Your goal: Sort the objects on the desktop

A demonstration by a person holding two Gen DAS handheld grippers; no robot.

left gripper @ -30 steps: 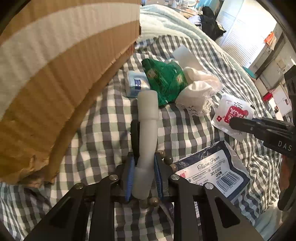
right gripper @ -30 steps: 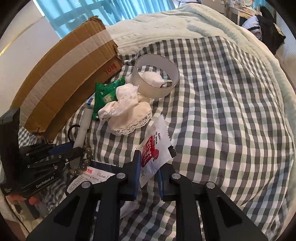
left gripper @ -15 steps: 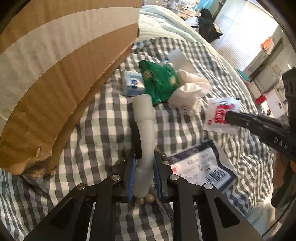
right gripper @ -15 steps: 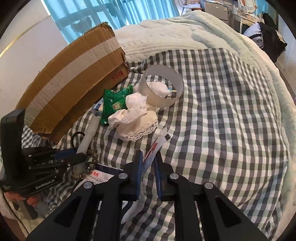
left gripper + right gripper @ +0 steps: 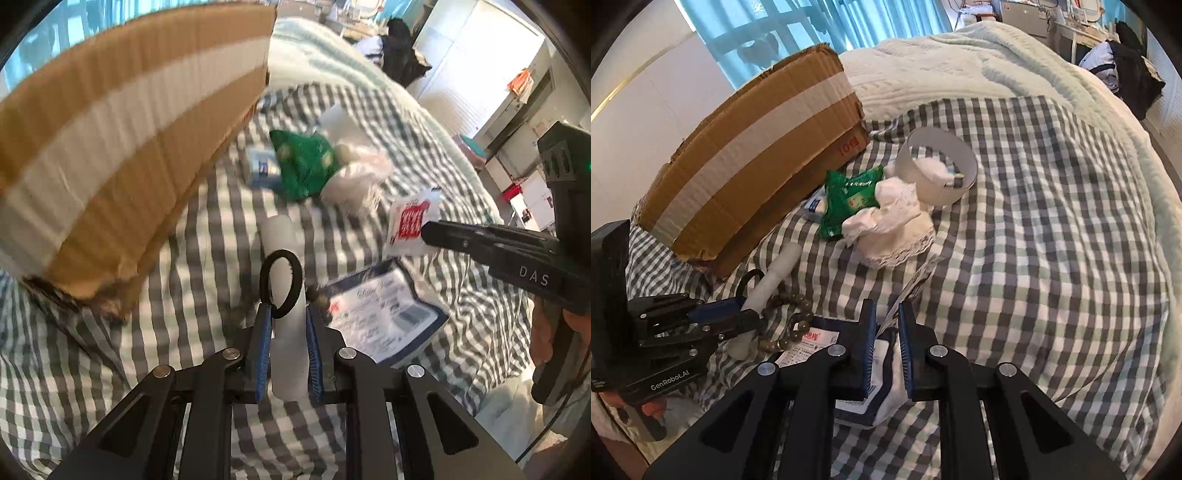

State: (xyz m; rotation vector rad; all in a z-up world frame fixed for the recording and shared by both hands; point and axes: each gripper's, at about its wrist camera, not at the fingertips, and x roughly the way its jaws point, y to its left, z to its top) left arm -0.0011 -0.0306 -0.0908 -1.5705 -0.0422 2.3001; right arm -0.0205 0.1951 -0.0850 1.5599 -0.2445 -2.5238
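White matte tube (image 5: 286, 325) clamped in left hand-held gripper (image 5: 289, 325); right (image 5: 887, 325) pinching red-printed sachet (image 5: 408, 225).

Blurred print on the tissue pack (image 5: 384, 314) is unreadable.

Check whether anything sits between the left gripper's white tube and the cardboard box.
Nothing visible does. The left gripper holds the white tube; only bare checked cloth lies between it and the cardboard box.
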